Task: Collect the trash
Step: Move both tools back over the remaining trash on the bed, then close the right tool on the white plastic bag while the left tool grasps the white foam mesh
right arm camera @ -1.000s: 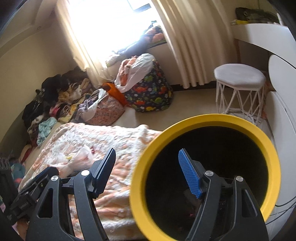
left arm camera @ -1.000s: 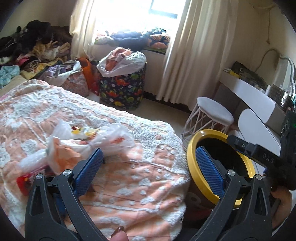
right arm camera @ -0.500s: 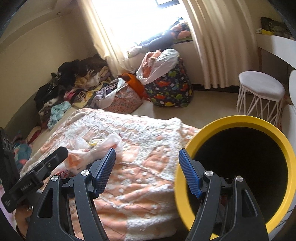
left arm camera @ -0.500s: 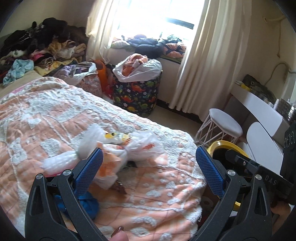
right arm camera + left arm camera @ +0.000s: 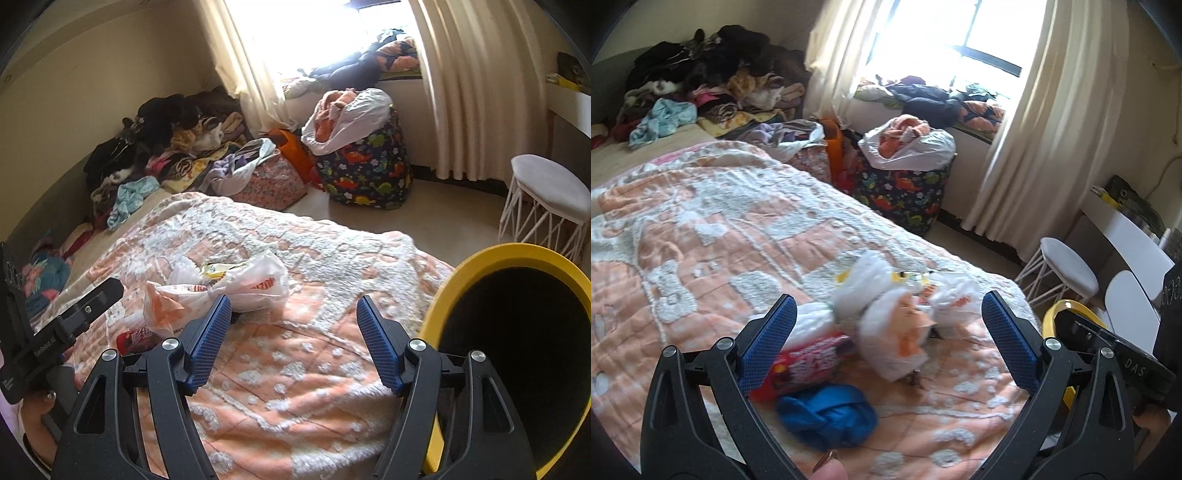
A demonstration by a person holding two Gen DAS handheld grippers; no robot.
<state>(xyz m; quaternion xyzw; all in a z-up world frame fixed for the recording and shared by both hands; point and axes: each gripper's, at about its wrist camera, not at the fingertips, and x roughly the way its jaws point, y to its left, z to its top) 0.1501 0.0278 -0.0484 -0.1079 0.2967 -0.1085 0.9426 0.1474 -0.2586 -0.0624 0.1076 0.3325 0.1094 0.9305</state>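
Right wrist | knotted bag (image 5: 236, 291) lies flat, long axis left-right | bed (image 5: 295, 369)

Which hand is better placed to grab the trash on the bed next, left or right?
Left, probably. The left gripper is open and frames the white plastic bags, red snack packet and crumpled blue bag. The right gripper, also open, faces bare orange-and-white blanket beside the yellow-rimmed black bin.
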